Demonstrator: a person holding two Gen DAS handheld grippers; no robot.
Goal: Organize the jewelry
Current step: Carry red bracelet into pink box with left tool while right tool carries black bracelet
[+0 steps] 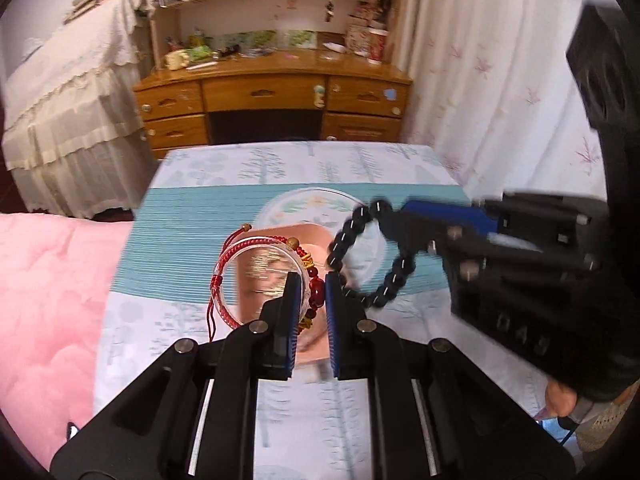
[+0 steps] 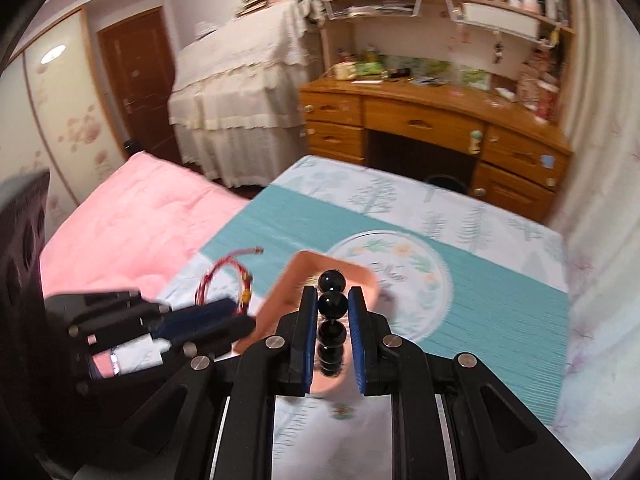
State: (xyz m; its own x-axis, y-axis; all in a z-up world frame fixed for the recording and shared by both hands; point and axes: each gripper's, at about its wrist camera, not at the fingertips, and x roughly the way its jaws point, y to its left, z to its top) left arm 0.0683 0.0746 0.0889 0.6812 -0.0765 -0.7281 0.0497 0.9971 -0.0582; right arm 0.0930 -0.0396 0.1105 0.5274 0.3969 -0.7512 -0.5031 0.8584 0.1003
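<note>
A black bead bracelet (image 1: 362,258) hangs as an open loop above a peach-pink tray (image 2: 320,276). Beside it hang a clear bangle (image 1: 260,276), a red cord bracelet (image 1: 230,256) and red beads (image 1: 316,292).

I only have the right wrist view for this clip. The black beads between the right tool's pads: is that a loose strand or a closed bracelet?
Observer: It is closed. The left wrist view shows the black bead bracelet as a full loop hanging from the right tool.
Operator: And the left tool, is it carrying only that red cord?
Observer: No. The left tool pinches a red bead bracelet, and a clear bangle and red cord bracelets hang with it.
</note>
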